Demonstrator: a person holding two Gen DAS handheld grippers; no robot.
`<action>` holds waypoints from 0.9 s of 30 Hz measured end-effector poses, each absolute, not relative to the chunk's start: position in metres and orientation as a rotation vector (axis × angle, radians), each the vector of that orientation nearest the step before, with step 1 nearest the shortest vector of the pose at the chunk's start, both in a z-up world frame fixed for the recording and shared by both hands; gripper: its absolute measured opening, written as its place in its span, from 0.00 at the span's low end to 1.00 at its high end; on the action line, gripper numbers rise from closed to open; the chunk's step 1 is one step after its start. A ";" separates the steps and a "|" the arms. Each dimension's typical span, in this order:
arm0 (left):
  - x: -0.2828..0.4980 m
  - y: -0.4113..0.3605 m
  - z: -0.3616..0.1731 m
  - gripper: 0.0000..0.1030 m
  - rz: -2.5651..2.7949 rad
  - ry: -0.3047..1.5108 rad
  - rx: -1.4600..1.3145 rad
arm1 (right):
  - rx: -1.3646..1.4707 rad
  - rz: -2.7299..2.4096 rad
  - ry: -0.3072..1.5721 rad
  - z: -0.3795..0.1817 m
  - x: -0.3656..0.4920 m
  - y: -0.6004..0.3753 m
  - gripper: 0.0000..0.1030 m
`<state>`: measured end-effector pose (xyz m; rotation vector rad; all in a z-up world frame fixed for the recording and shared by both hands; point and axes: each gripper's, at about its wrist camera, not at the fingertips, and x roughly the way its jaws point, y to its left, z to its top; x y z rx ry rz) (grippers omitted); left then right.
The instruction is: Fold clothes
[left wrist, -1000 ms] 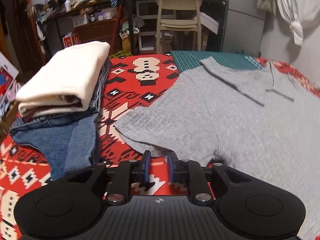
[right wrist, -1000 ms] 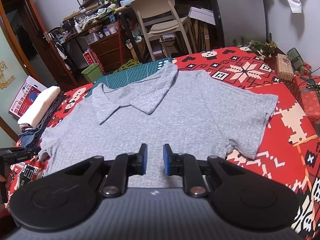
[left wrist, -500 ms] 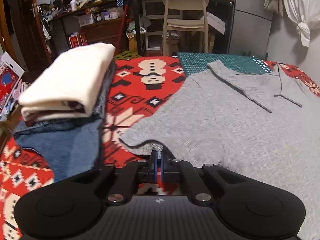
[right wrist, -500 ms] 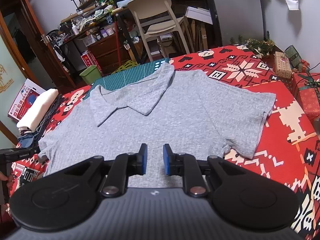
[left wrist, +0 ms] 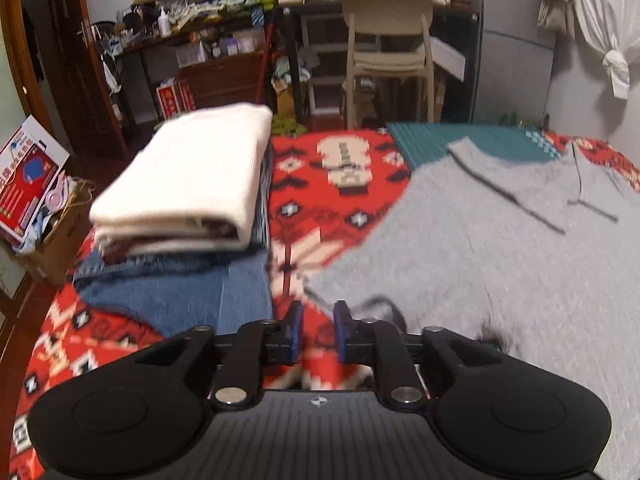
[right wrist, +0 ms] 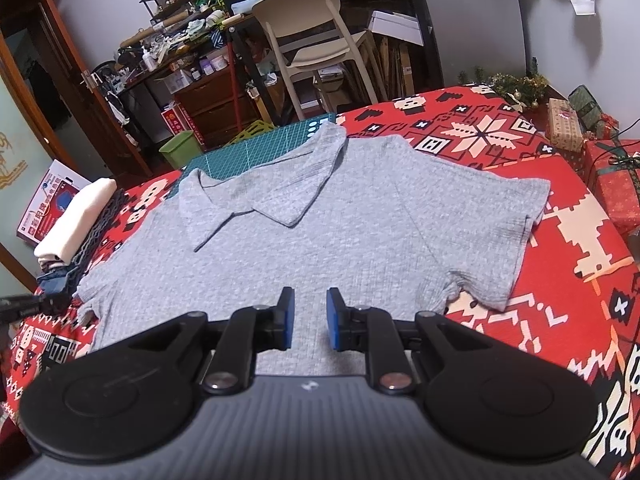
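A grey polo shirt (left wrist: 480,260) lies face up and spread flat on the red patterned blanket (left wrist: 332,184), collar toward the far side. My left gripper (left wrist: 316,332) hovers at the edge of the shirt's left sleeve. Its jaws are opening, and only blanket shows between them. In the right wrist view the whole shirt (right wrist: 320,232) is visible with both short sleeves out. My right gripper (right wrist: 308,320) hangs over the lower middle of the shirt, its jaws a little apart with nothing between them.
A folded cream garment (left wrist: 192,184) sits on folded jeans (left wrist: 176,296) at the left of the blanket. A green cutting mat (left wrist: 460,140) lies under the collar. A chair (right wrist: 316,32) and cluttered shelves stand behind. Wrapped gift boxes (right wrist: 616,184) are at the right.
My left gripper closed at the sleeve's edge half a second ago and has now opened again, drawing slightly back and up. The right gripper has not moved.
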<state>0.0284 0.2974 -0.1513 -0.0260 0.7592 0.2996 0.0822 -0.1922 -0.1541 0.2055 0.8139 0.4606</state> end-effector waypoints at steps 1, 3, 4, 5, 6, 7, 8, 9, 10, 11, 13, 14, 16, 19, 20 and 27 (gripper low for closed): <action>0.033 0.299 -0.151 0.29 0.290 0.754 -0.022 | 0.205 0.461 0.814 -0.154 0.082 -0.192 0.18; 0.045 0.301 -0.155 0.30 0.285 0.770 0.004 | 0.205 0.461 0.815 -0.154 0.082 -0.192 0.18; 0.051 0.302 -0.158 0.30 0.280 0.782 0.023 | 0.206 0.461 0.814 -0.153 0.082 -0.192 0.18; 0.057 0.303 -0.161 0.30 0.283 0.793 0.041 | 0.206 0.460 0.814 -0.153 0.082 -0.192 0.18; 0.062 0.304 -0.164 0.30 0.280 0.804 0.049 | 0.205 0.460 0.813 -0.153 0.082 -0.192 0.18; 0.066 0.305 -0.168 0.30 0.277 0.815 0.058 | 0.205 0.459 0.813 -0.152 0.082 -0.192 0.18; 0.070 0.307 -0.171 0.30 0.274 0.826 0.065 | 0.205 0.458 0.813 -0.152 0.082 -0.192 0.18; 0.073 0.308 -0.172 0.30 0.272 0.830 0.066 | 0.205 0.457 0.813 -0.152 0.082 -0.192 0.18; 0.075 0.310 -0.173 0.30 0.271 0.834 0.067 | 0.205 0.456 0.814 -0.153 0.082 -0.192 0.18; 0.077 0.312 -0.173 0.30 0.268 0.841 0.063 | 0.205 0.454 0.815 -0.153 0.083 -0.193 0.18; 0.077 0.312 -0.172 0.21 0.244 0.844 0.046 | 0.207 0.453 0.818 -0.154 0.084 -0.193 0.18; 0.077 0.312 -0.172 0.07 0.233 0.846 0.037 | 0.208 0.452 0.818 -0.154 0.085 -0.193 0.18; 0.077 0.304 -0.173 0.05 0.224 0.848 0.097 | 0.212 0.452 0.817 -0.155 0.086 -0.192 0.18; 0.075 0.289 -0.172 0.04 0.243 0.825 0.228 | 0.215 0.457 0.815 -0.155 0.089 -0.190 0.18; 0.076 0.292 -0.171 0.04 0.262 0.814 0.235 | 0.215 0.458 0.813 -0.155 0.089 -0.189 0.18; 0.085 0.296 -0.178 0.04 0.284 0.831 0.291 | 0.220 0.459 0.810 -0.154 0.090 -0.187 0.18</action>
